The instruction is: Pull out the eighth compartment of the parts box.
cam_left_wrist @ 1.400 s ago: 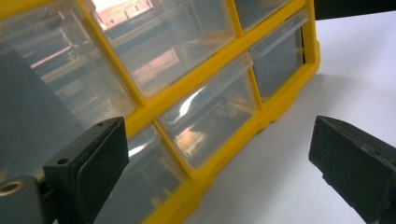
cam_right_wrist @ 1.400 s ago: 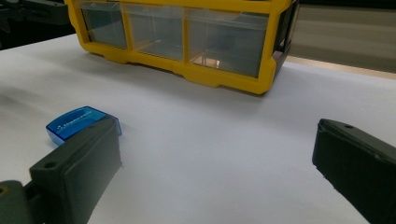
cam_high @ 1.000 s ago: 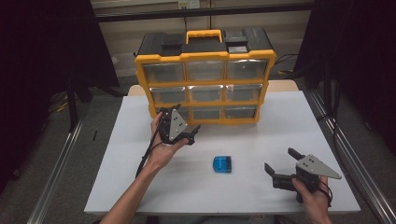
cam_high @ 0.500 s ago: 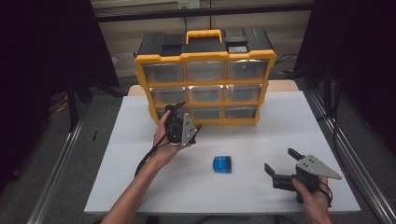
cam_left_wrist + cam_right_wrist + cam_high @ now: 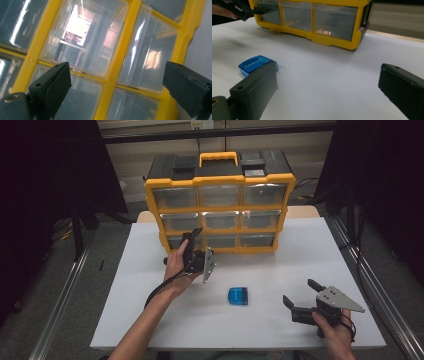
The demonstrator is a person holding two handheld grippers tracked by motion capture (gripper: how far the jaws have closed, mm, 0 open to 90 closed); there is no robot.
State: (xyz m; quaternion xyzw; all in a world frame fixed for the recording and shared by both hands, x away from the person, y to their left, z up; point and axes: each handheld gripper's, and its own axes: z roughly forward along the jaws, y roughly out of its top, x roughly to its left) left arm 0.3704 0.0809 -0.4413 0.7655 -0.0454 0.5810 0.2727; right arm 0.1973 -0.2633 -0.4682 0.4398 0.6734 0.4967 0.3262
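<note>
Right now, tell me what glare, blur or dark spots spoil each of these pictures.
High view: the room around the table is nearly black, while the drawer cabinet is evenly lit. Left gripper view: bright reflections wash over the clear drawer fronts, hiding what is inside, and the picture is tilted. Right gripper view: the near jaws are soft, the blue box is fairly sharp, and the cabinet throws a soft shadow.

Left bare forearm is reaching forward and up, hand (image 5: 176, 265) wrapping the black two-jaw left tool (image 5: 192, 236), jaws standing wide apart. Right hand (image 5: 334, 327) is holding the black right tool (image 5: 301, 292) with grey three-cornered plate low, jaws spread wide.
</note>
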